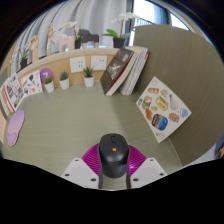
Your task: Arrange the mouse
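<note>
You are holding the mouse [113,154] squeezed tight between the two fingers of your gripper [113,165], its long side pointing straight ahead toward the open table [80,120], so move it forward.

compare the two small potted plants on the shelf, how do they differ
The left potted plant stands nearer the shelf's outer end; the right potted plant stands beside the leaning books. The left one looks shorter, the right one taller with fuller leaves. Both sit upright in small white pots, far beyond the tongs, which hold the black mouse between their fingers.
</note>
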